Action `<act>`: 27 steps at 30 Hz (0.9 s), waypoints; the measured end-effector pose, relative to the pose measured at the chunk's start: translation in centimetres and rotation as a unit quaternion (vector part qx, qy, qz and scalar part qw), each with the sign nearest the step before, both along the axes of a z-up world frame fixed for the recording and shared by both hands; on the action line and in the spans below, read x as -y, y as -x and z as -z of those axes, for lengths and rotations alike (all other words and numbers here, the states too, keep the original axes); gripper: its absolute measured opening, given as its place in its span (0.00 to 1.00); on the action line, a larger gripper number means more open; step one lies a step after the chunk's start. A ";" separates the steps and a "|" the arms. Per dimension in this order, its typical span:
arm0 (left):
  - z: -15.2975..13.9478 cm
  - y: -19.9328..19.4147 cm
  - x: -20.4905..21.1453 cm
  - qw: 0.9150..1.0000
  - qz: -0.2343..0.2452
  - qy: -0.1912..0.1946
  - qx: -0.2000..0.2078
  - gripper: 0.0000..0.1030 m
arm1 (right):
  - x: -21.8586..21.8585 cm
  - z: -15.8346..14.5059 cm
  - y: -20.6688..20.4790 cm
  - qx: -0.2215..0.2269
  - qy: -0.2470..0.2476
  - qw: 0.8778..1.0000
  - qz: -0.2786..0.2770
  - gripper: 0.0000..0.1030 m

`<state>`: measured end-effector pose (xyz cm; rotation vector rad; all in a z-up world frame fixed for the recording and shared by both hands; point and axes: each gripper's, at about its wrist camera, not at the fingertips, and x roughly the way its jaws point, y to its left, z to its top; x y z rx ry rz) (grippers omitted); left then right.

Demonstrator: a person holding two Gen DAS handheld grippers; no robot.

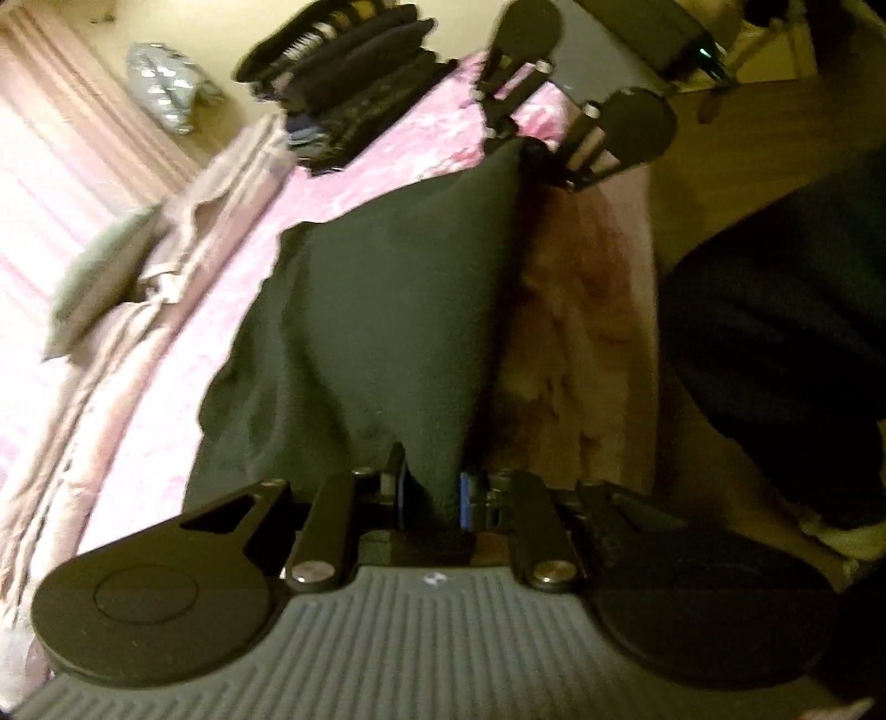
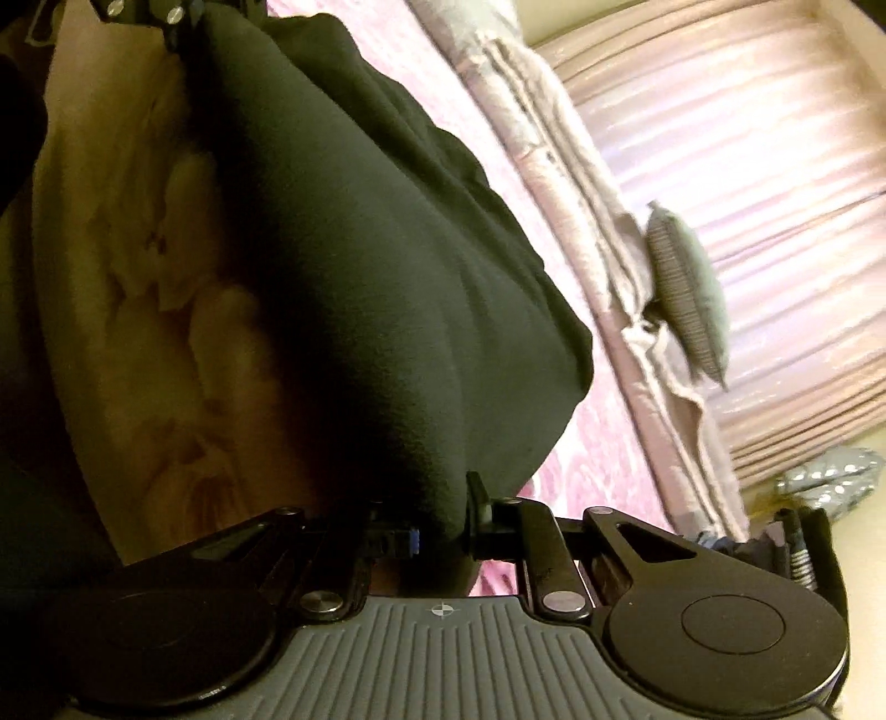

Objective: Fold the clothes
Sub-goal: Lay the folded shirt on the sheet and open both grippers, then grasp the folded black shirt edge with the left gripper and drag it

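Note:
A black garment (image 1: pixel 382 310) hangs stretched between my two grippers above the pink bedspread (image 1: pixel 387 149). My left gripper (image 1: pixel 434 498) is shut on one corner of it. My right gripper (image 1: pixel 534 147) shows at the top of the left wrist view, pinching the far corner. In the right wrist view the garment (image 2: pixel 360 277) fills the middle, my right gripper (image 2: pixel 443 531) is shut on its near corner, and my left gripper (image 2: pixel 183 27) holds the far corner at top left.
A stack of dark folded clothes (image 1: pixel 354 94) lies on the bed beyond the garment. A grey pillow (image 2: pixel 686 299) leans on a beige folded blanket (image 2: pixel 559 166) by the headboard (image 2: pixel 775 221). A silver bag (image 1: pixel 163 83) sits on the floor. The person's dark-clad leg (image 1: pixel 775 332) is at right.

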<state>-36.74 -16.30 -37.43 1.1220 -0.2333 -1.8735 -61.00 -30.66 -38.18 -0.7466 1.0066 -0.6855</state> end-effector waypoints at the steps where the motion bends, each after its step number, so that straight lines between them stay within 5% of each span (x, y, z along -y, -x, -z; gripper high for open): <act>1: 0.2 0.2 -0.3 1.000 -0.011 0.010 0.000 0.13 | -0.1 0.3 0.1 0.006 0.012 1.000 -0.001 0.13; 7: -0.2 1.5 -1.4 0.995 -0.094 0.025 -0.003 0.16 | -1.0 0.4 2.0 0.022 0.041 0.999 0.016 0.14; 14: -5.0 -0.4 -4.0 0.973 -0.207 0.012 -0.103 0.23 | -1.0 -2.5 6.8 0.072 0.040 0.992 0.091 0.14; 15: -5.6 -0.8 -4.0 0.968 -0.222 0.009 -0.117 0.24 | -0.8 -3.1 7.5 0.086 0.036 0.990 0.103 0.20; 16: -6.2 -1.3 -4.0 0.962 -0.237 0.006 -0.132 0.24 | -0.7 -3.8 8.2 0.103 0.031 0.988 0.111 0.48; 18: -7.4 -2.2 -3.6 0.951 -0.266 0.005 -0.157 0.28 | -0.4 -5.5 9.4 0.155 0.021 0.980 0.121 0.78; 27: -10.0 -6.8 3.9 0.910 -0.311 -0.030 -0.271 0.31 | 5.4 -13.1 6.5 0.322 -0.152 0.929 0.097 0.78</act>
